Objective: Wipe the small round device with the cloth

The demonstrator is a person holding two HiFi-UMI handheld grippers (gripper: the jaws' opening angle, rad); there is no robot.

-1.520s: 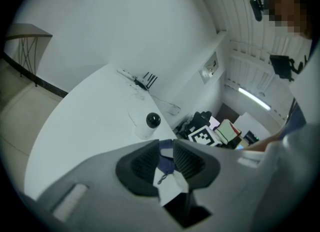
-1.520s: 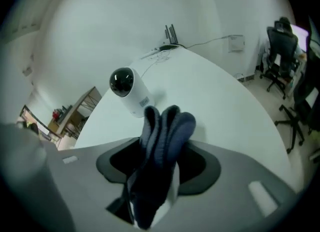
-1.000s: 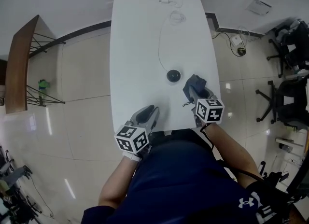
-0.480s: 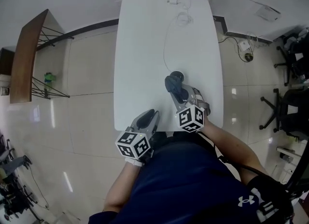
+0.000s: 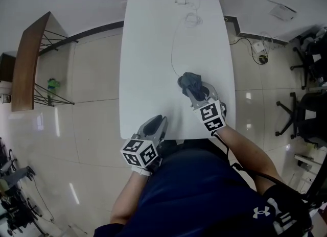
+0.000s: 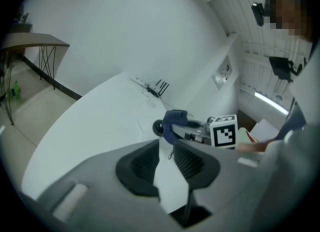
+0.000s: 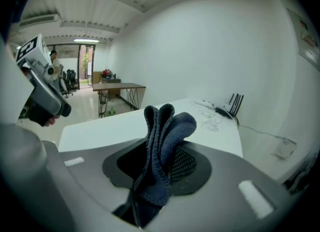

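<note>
The right gripper (image 5: pixel 194 90) is now in from the desk's (image 5: pixel 148 52) right edge, nearer the middle. Its cloth (image 5: pixel 192 80) covers the small round device (image 6: pixel 158 127), which lay clear beside it before. The gripper has rolled, so its marker cube (image 5: pixel 212 117) shows another face.

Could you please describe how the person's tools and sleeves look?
The left tool and right tool each have a grey body, dark ribbed pads and a white cube bearing black square markers. The person wears a navy short-sleeved top.
</note>
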